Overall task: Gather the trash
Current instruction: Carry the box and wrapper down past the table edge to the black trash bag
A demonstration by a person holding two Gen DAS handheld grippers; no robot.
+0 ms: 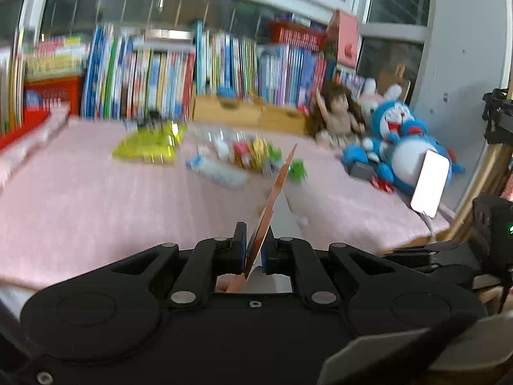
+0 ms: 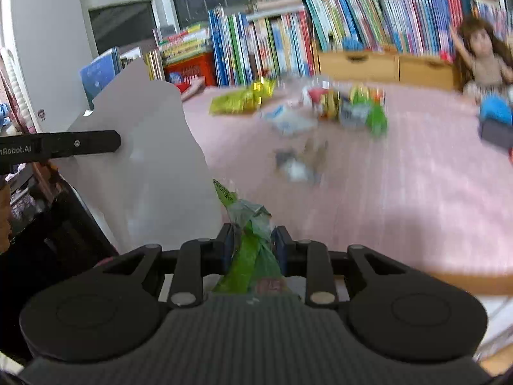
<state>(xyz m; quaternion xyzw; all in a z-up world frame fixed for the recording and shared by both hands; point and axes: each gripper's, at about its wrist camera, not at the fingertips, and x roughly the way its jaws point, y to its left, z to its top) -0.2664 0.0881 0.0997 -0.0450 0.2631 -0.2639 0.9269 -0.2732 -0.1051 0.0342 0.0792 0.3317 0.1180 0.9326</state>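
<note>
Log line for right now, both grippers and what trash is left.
left gripper: shut on white bag edge | right gripper: shut on green wrapper | remaining: wrappers and bottle on pink mat

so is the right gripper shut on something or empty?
Shut: the right gripper pinches a crumpled green wrapper between its pads.

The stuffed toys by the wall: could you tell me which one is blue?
The round cat plush with the white belly; the doll beside it has brown hair.
</note>
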